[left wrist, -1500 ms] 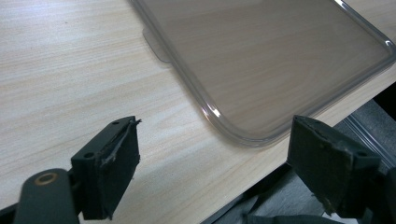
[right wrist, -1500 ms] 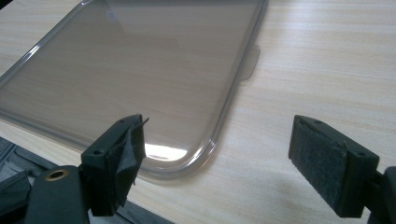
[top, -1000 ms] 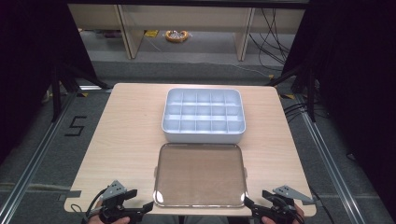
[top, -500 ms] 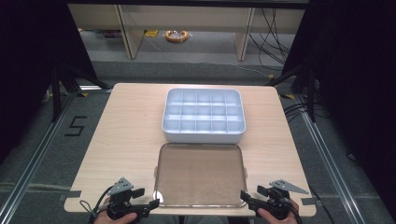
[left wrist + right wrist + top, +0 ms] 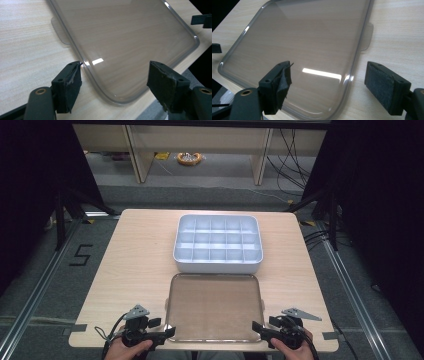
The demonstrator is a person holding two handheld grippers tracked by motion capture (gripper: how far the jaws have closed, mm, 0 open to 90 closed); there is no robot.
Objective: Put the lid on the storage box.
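A smooth, translucent grey lid [image 5: 214,307] with rounded corners lies flat at the pale wood-grain counter's [image 5: 135,255] near edge, just before a white gridded box [image 5: 218,244]. Left tongs [image 5: 167,332] and right tongs [image 5: 256,327] gape wide at its near corners, touching nothing.

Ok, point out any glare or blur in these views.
Left gripper view: a bright glare patch on the clear lid and soft-focus jaws. Right gripper view: a longer glare streak on the lid. High view: even light on the table, dark surroundings.
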